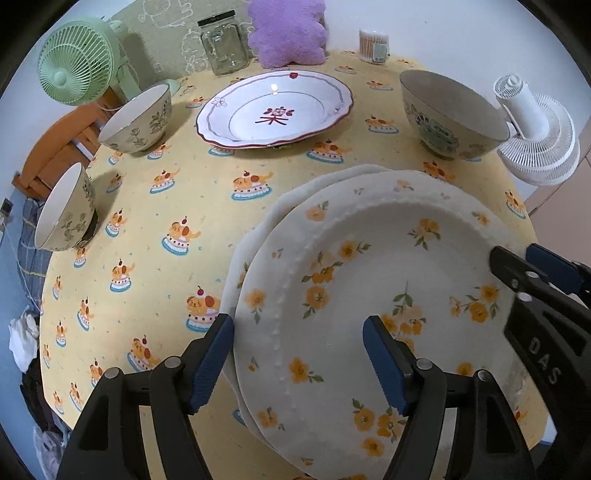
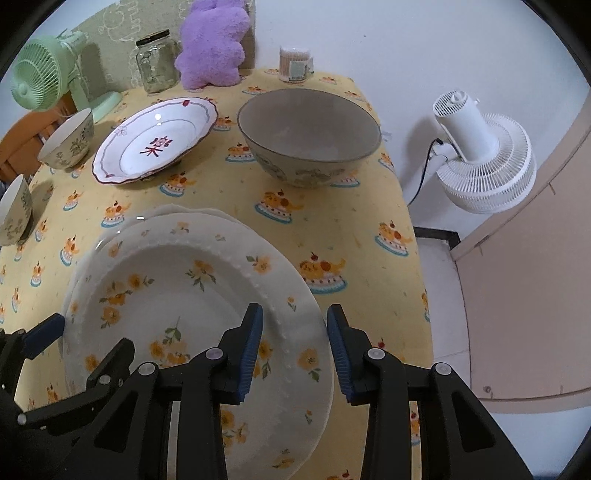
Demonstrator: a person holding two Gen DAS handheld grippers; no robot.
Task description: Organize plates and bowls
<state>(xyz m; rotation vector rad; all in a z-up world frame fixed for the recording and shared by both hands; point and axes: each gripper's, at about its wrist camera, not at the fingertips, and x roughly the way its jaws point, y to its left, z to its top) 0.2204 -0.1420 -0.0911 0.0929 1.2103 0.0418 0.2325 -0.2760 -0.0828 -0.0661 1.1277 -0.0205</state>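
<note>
A white plate with orange flowers lies on top of a plain white plate at the near side of the table. My left gripper is open, its jaws straddling the flowered plate's left rim. My right gripper is open, its jaws straddling the plate's right rim; it also shows in the left wrist view. A red-trimmed plate sits at the back. A large bowl stands back right. Two small floral bowls stand at the left.
A glass jar, a purple plush and a cotton-swab tub line the table's far edge. A green fan stands back left. A white fan stands off the table's right edge.
</note>
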